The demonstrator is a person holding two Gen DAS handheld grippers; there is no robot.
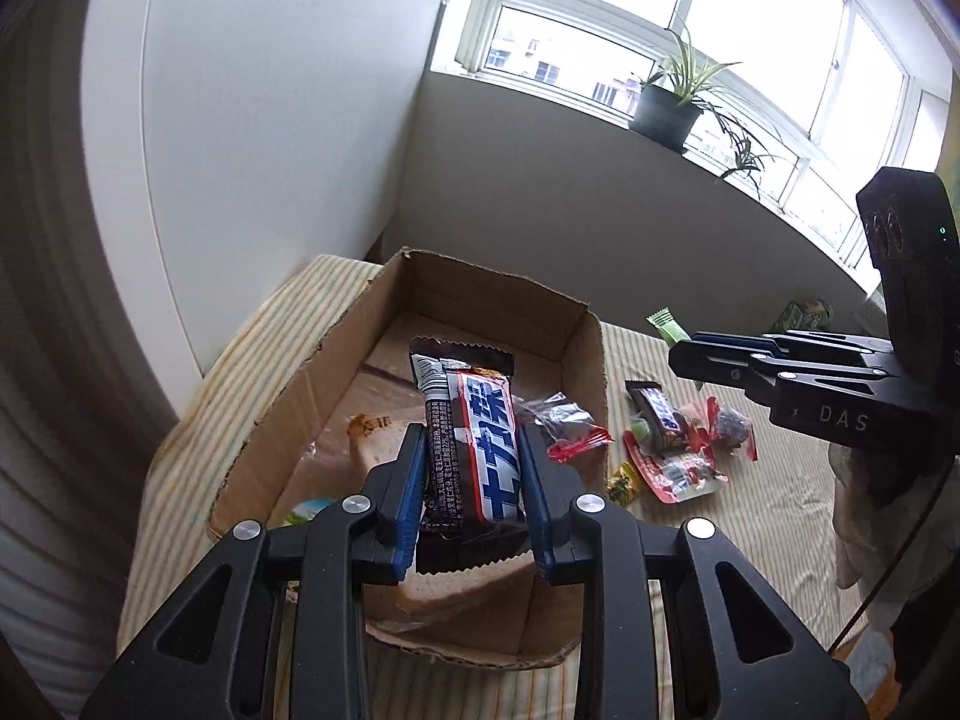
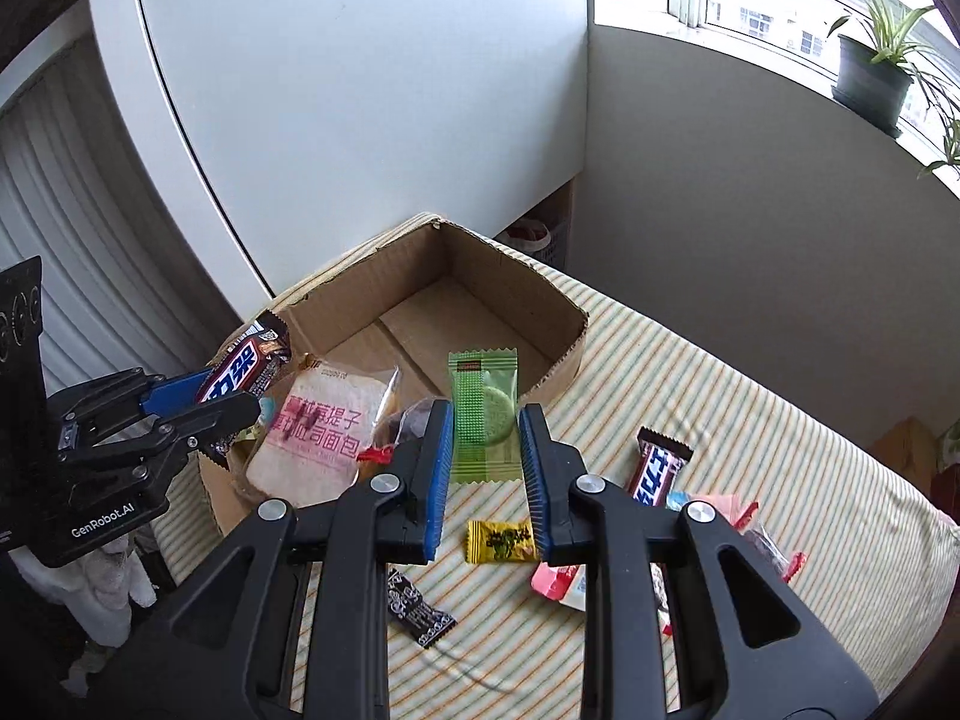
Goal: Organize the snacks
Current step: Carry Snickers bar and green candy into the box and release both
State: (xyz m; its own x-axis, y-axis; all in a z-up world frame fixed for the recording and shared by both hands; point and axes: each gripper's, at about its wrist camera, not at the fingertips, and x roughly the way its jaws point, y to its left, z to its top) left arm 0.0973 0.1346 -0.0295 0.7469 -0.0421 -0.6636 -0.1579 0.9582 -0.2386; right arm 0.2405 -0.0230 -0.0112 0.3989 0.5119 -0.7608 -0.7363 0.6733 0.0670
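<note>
Left gripper (image 1: 471,474) grasps a brown-and-blue wrapped chocolate bar (image 1: 471,450); right gripper (image 2: 483,450) clenches a green cookie packet (image 2: 483,414). Release only above the torn cardboard box (image 2: 558,300) (beyond the fingertips).

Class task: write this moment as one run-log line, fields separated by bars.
left claw: shut on chocolate bar | right claw: shut on green cookie packet | cardboard box: holds bread packet

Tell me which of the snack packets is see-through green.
The green cookie packet clamped in the right gripper; the round biscuit shows through it, unlike the opaque brown chocolate bar and yellow candy.
</note>
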